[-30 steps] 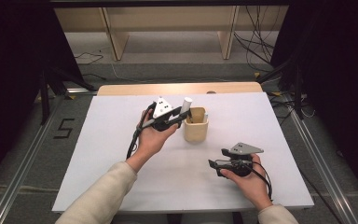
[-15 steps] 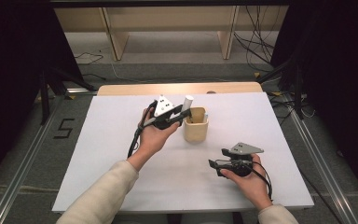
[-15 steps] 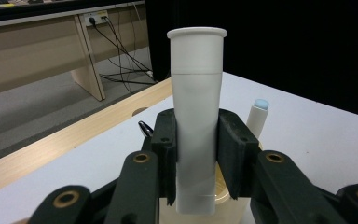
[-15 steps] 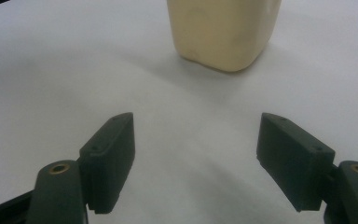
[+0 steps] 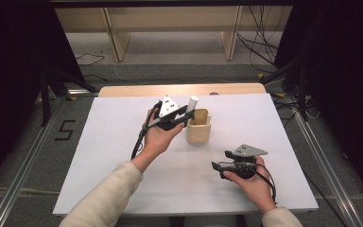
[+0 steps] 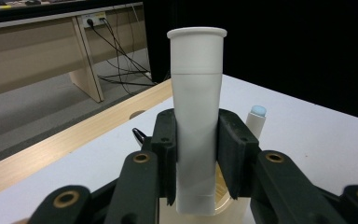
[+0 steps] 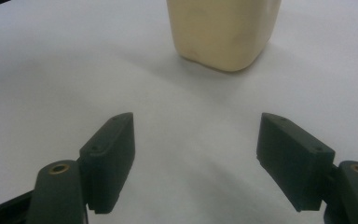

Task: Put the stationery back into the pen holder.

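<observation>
The person at the table holds one tool in each hand. The left gripper (image 5: 185,115) has its two black jaws closed on a white tube (image 6: 196,116), so the pads press on both sides of it, somewhat below its middle. In the left gripper view the tube stands upright between the jaws: its long axis runs from bottom to top, the wider cap with the rim is at the top, and the flat lower end hangs just over the mouth of a pale wooden cup (image 5: 198,132). From the high view the white tube (image 5: 192,103) leans a little, its cap end pointing up and away from the person, toward the far edge of the table (image 5: 123,142). Whether the lower end already touches the inside of the cup, I cannot tell.

The cup stands near the middle of the white table surface, just beside the left hand (image 5: 158,139). Inside the cup there is another thin stick with a light blue tip (image 6: 258,111), also upright, and a small dark tip (image 6: 139,135) shows at the other side of the tube.

The right gripper (image 5: 221,165) rests low near the person's side, well apart from the cup. Its jaws stand wide open with nothing between them, as the right gripper view shows, and they point toward the wooden cup (image 7: 223,32), which is in front of them on the white surface.
</observation>
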`<state>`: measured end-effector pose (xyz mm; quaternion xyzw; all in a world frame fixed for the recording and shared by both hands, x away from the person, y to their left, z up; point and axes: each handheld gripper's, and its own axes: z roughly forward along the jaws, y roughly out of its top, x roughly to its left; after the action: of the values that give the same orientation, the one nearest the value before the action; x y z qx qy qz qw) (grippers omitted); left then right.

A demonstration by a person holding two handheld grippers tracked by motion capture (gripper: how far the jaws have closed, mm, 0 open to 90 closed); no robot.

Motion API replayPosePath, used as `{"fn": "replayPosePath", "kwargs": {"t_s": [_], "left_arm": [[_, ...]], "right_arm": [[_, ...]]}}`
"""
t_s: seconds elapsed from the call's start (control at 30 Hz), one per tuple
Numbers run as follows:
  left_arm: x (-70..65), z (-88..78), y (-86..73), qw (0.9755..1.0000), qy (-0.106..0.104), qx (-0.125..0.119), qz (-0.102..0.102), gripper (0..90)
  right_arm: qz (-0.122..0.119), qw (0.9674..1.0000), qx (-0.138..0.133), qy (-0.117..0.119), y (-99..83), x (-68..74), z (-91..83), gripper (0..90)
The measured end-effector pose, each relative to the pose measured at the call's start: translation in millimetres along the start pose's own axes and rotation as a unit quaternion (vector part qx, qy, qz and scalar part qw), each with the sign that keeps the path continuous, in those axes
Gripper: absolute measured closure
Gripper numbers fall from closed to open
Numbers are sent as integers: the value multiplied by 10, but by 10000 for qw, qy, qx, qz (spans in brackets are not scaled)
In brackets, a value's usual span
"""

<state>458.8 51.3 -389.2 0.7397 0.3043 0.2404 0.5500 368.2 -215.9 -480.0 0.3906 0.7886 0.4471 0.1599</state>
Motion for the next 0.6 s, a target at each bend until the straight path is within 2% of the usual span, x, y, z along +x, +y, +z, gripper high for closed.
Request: {"fn": "replayPosePath", "kwargs": {"t_s": [0.6], "left_arm": [[-16,70,-10,10000,-27,44,8,700]], "right_arm": [[-11,10000,18,-2,-2,1,5,287]]}}
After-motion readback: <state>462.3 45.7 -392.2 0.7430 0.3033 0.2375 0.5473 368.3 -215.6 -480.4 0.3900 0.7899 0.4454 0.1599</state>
